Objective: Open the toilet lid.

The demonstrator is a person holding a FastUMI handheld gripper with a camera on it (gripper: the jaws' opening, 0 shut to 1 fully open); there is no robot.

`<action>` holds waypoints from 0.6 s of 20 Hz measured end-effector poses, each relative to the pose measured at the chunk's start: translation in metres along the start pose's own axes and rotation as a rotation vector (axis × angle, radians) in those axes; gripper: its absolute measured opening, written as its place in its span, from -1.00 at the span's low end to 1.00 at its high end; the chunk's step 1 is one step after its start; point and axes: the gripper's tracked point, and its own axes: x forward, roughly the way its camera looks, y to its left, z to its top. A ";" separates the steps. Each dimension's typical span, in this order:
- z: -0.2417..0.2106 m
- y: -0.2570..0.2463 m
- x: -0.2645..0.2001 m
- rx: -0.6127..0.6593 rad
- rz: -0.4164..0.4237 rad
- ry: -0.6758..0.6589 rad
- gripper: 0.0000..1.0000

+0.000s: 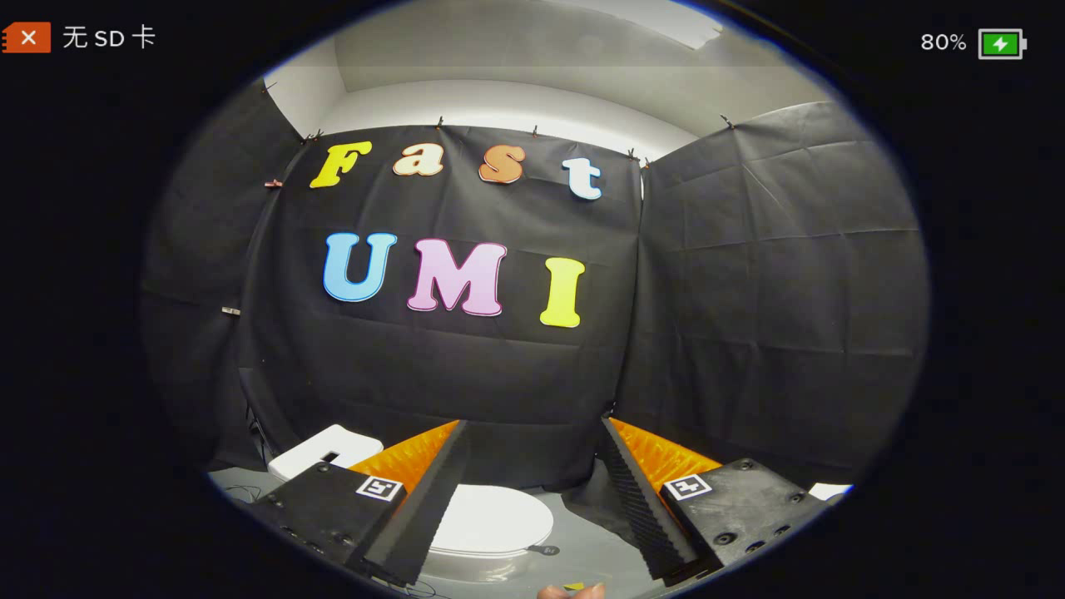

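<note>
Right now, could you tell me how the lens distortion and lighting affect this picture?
Gripper view: fisheye bends the black cloth wall outward; the closed white toilet lid, between the open gripper fingers, is evenly lit and sharp; no glare.

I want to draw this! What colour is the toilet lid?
White. The toilet lid shows in the gripper view, closed, low between the open gripper fingers.

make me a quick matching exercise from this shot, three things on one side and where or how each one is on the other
Things:
1. toilet lid
2. gripper
3. white box

Place or state:
A. beyond the left finger, beside the toilet
B. closed flat, low between the fingers
C. open, fingers spread wide, holding nothing

Pairs: 1-B, 2-C, 3-A
</note>
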 end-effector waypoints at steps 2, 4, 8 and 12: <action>0.001 0.004 0.001 0.000 0.006 -0.021 0.96; -0.001 0.006 0.001 0.011 0.010 -0.036 0.96; -0.025 0.002 0.007 -0.002 0.020 -0.011 0.96; -0.061 -0.006 0.017 0.028 0.034 0.064 0.96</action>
